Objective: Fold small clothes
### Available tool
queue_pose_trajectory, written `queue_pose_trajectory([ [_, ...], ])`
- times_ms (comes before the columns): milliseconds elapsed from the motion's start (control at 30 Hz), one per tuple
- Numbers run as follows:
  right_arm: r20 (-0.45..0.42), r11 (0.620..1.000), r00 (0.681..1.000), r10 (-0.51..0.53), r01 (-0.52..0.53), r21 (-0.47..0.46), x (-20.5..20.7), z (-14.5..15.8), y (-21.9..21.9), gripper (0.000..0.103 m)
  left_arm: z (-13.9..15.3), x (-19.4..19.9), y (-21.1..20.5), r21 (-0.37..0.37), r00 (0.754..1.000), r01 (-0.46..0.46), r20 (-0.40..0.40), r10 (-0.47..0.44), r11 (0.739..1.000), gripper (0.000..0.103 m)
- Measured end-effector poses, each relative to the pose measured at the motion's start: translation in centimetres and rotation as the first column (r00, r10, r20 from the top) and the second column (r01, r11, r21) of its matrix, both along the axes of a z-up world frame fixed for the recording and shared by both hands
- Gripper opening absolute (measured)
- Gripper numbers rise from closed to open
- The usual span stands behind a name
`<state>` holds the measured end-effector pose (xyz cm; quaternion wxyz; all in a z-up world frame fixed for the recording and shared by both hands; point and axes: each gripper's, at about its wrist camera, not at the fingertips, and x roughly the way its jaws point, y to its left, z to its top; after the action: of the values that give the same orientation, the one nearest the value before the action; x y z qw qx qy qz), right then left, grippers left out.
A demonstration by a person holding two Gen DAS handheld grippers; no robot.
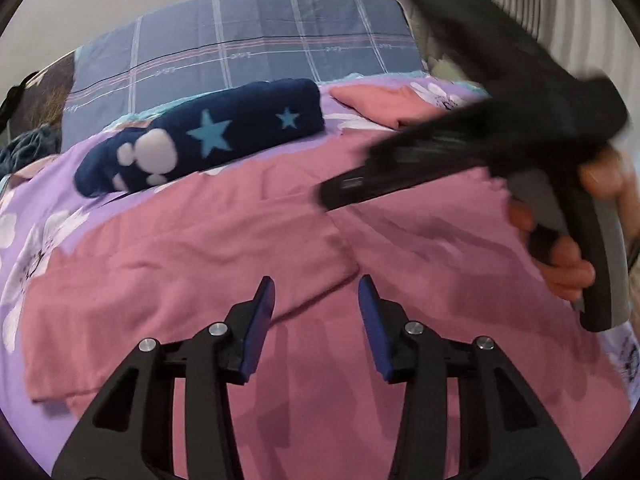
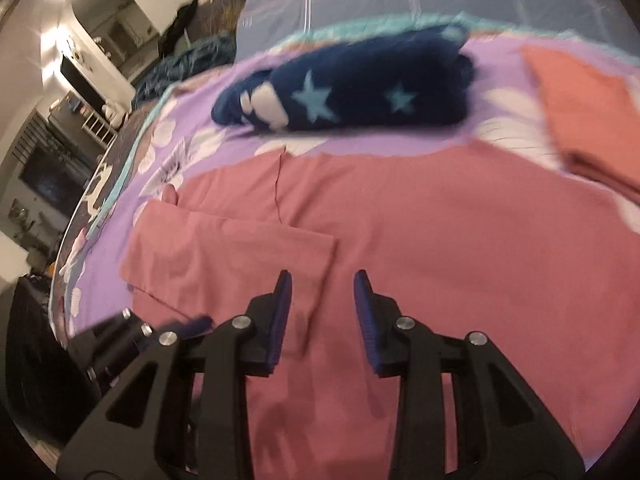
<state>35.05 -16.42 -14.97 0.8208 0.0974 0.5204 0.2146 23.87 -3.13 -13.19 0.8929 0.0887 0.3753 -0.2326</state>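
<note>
A pink garment (image 1: 248,248) lies spread on the bed, one sleeve folded over its middle; it also shows in the right wrist view (image 2: 420,232). My left gripper (image 1: 317,286) is open and empty, just above the garment near the folded sleeve's edge. My right gripper (image 2: 322,280) is open and empty, above the garment by the sleeve end (image 2: 312,256). In the left wrist view the right gripper's body (image 1: 500,148) is blurred, hand-held at the right, its jaws not clear there.
A folded navy item with stars and paw prints (image 1: 208,132) lies behind the garment. A folded pink cloth (image 1: 392,104) lies at the back right. A checked grey pillow (image 1: 256,44) is at the headboard. The floral purple sheet (image 1: 36,220) covers the bed.
</note>
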Motion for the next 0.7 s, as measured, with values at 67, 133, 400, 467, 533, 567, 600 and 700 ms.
queue_pose_trajectory([
  [67, -0.057, 1.0, 0.998, 0.009, -0.008, 0.011, 1.2, -1.2, 0.9, 0.034, -0.6, 0.5, -0.5, 0.009, 0.999, 0.021, -0.03, -0.021, 1.0, 0.046],
  [133, -0.051, 0.999, 0.999, 0.006, -0.005, 0.034, 2.0, -1.4, 1.6, 0.038, -1.1, 1.1, -0.9, 0.022, 0.998, 0.027, -0.053, -0.025, 0.999, 0.046],
  [400, 0.059, 0.999, 0.998, 0.025, -0.028, 0.046, 1.0, 2.3, 2.5, 0.002, 3.0, 1.3, 0.1, -0.114, 0.999, 0.0, -0.053, -0.006, 0.993, 0.0],
  [467, 0.112, 0.998, 0.994, 0.018, -0.024, 0.054, -0.3, 5.1, 1.0, 0.002, 5.3, 0.2, -0.3, -0.169, 0.999, 0.028, -0.017, -0.031, 0.985, 0.0],
  [533, 0.144, 0.999, 0.99, 0.0, -0.006, 0.041, -1.3, 7.3, -0.7, 0.002, 7.7, -1.1, -1.6, -0.223, 0.997, 0.08, 0.028, -0.076, 0.971, 0.0],
  [567, 0.159, 0.999, 0.987, -0.011, 0.006, 0.032, -2.0, 8.3, -1.7, 0.002, 8.5, -1.6, -2.3, -0.244, 0.994, 0.106, 0.044, -0.099, 0.964, 0.0],
  [600, 0.181, 1.0, 0.983, -0.028, 0.027, 0.012, -2.8, 9.4, -3.0, 0.002, 9.2, -2.2, -3.5, -0.258, 0.989, 0.142, 0.064, -0.13, 0.956, 0.0],
  [700, 0.232, 0.995, 0.97, -0.072, 0.084, -0.044, -4.2, 10.7, -6.1, 0.002, 9.2, -2.9, -7.2, -0.243, 0.976, 0.215, 0.094, -0.198, 0.946, 0.0],
])
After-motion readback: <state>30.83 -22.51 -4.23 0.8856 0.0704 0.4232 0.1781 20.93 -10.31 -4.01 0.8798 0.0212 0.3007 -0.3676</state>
